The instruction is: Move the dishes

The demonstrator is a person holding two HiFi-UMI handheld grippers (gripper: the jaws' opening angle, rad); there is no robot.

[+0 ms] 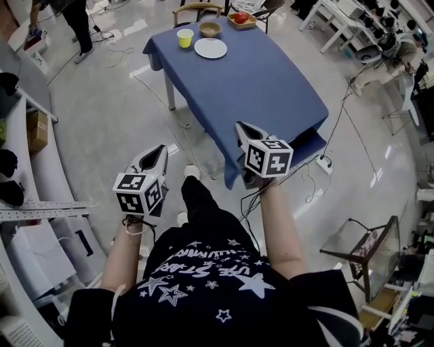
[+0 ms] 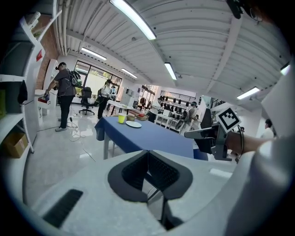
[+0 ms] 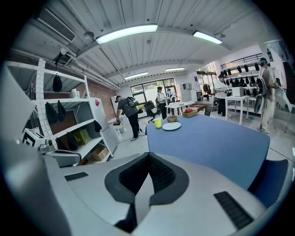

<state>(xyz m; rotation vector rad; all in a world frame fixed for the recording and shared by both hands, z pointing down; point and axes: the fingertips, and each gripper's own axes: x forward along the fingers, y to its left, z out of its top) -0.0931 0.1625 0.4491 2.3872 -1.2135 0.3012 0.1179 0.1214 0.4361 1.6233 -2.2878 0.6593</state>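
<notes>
The dishes stand at the far end of a table with a blue cloth (image 1: 258,88): a yellow cup (image 1: 184,38), a brown bowl (image 1: 210,28), a white plate (image 1: 211,48) and a wooden tray holding a red apple (image 1: 241,19). The right gripper view shows the same cup (image 3: 158,123), plate (image 3: 171,126) and bowl (image 3: 172,118) far ahead. My left gripper (image 1: 159,150) hangs over the floor, left of the table's near corner, shut and empty. My right gripper (image 1: 241,127) hovers at the table's near edge, shut with nothing in it. Both are far from the dishes.
White shelving runs along the left with a cardboard box (image 1: 37,130) on it. Cables and a power strip (image 1: 323,162) lie on the floor by the table. A person (image 1: 78,24) stands at the far left. White desks (image 1: 352,27) line the far right.
</notes>
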